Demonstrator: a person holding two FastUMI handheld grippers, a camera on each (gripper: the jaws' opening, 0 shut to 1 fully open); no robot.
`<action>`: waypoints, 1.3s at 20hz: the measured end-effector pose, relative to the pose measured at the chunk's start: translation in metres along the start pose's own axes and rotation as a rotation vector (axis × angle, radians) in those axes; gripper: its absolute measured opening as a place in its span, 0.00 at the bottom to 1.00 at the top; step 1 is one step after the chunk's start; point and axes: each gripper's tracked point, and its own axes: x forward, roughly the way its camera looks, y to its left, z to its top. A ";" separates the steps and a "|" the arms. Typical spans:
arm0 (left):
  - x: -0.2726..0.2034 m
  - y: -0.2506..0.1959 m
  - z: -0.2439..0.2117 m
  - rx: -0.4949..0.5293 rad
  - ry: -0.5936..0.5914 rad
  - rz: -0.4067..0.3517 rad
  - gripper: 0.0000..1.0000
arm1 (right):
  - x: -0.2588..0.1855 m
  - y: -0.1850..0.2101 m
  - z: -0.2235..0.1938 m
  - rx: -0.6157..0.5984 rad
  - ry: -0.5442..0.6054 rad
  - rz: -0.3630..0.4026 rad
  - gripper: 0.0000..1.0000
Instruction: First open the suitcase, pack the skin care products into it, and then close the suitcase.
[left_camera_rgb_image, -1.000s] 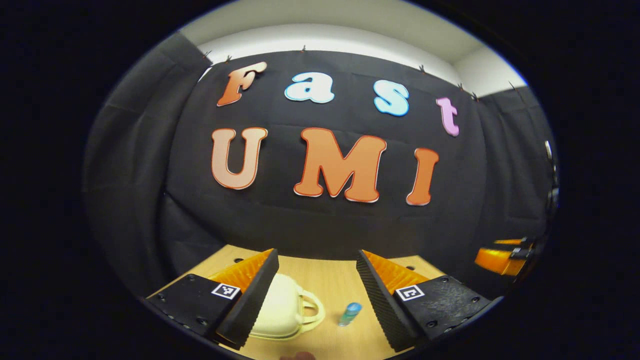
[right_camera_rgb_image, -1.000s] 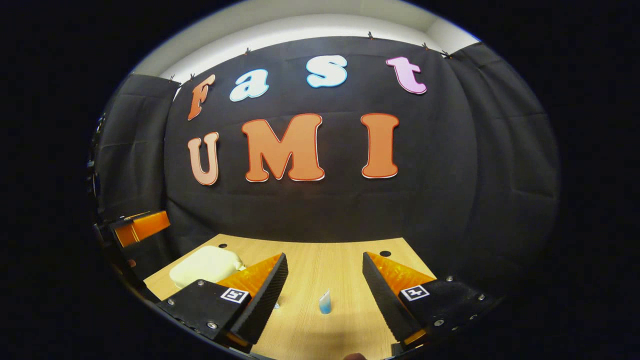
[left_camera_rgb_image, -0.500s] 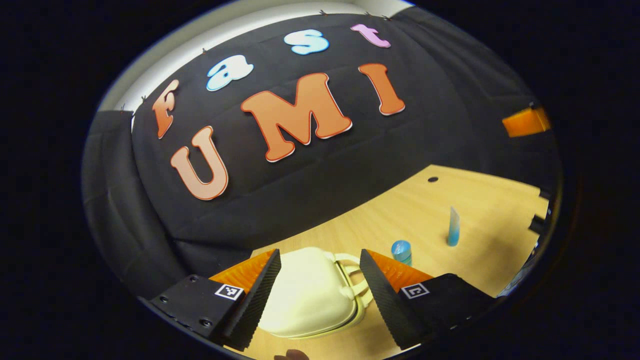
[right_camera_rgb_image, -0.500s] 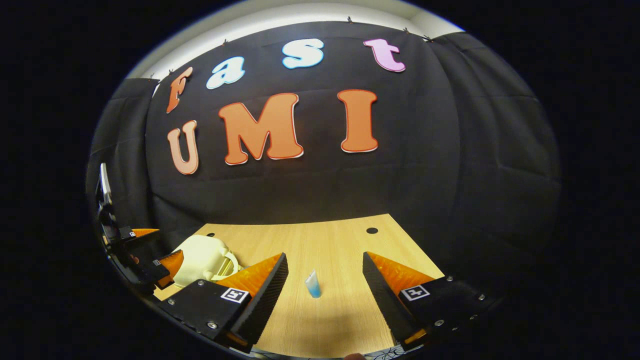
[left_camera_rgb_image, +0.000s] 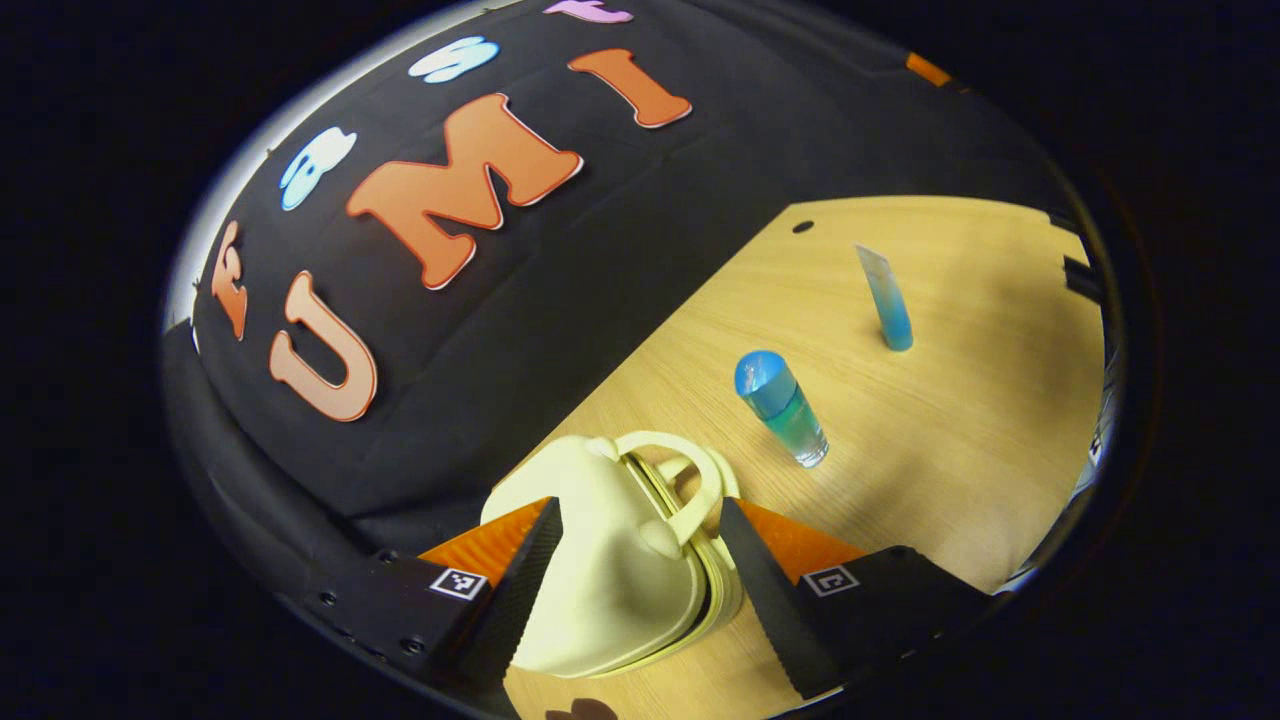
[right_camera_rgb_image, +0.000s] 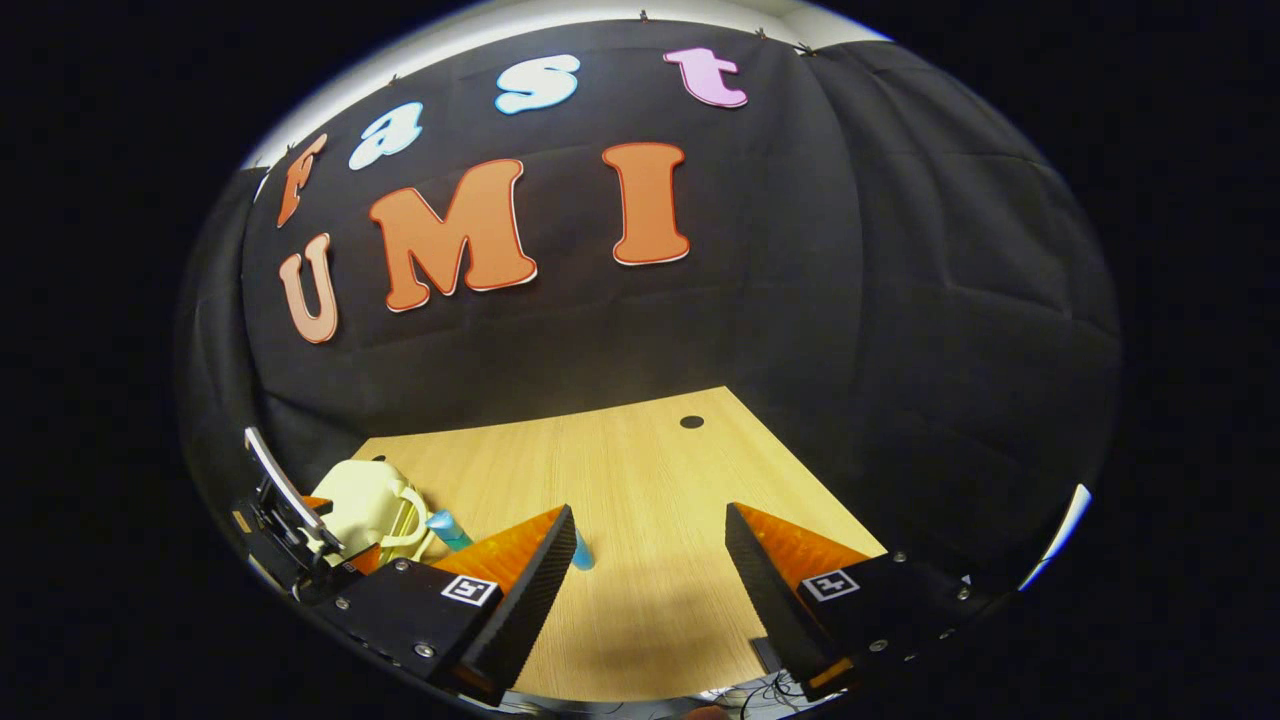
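A small cream suitcase (left_camera_rgb_image: 600, 570) with a loop handle (left_camera_rgb_image: 695, 475) lies shut on the wooden table (left_camera_rgb_image: 950, 450). My left gripper (left_camera_rgb_image: 640, 512) is open, its fingers on either side of the case near the handle. A blue-capped bottle (left_camera_rgb_image: 785, 405) stands to the case's right, and a blue tube (left_camera_rgb_image: 885, 300) stands farther off. In the right gripper view, my right gripper (right_camera_rgb_image: 650, 515) is open over bare table (right_camera_rgb_image: 640, 470). The suitcase (right_camera_rgb_image: 365, 500), the bottle's cap (right_camera_rgb_image: 445, 525) and the left gripper (right_camera_rgb_image: 290, 520) show at lower left. The tube (right_camera_rgb_image: 582, 560) peeks past my left finger.
The black cloth wall stands right behind the table's far edge. A dark cable hole (right_camera_rgb_image: 691, 421) sits in the tabletop near the back. Open wood stretches ahead of the right gripper and to the right of the tube.
My left gripper has tipped down and closed in on the suitcase, which now sits between its fingers. The right gripper has drifted, so the tube has slid left behind its finger.
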 end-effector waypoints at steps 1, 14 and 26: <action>0.005 0.000 -0.005 0.032 0.016 0.015 0.98 | -0.001 -0.006 -0.004 -0.002 0.011 -0.010 0.95; 0.070 -0.008 -0.027 0.180 0.161 0.047 0.99 | 0.016 -0.034 -0.015 0.068 0.082 -0.107 0.95; 0.080 -0.030 -0.011 0.270 0.176 -0.072 0.05 | 0.019 -0.039 -0.018 0.097 0.087 -0.115 0.95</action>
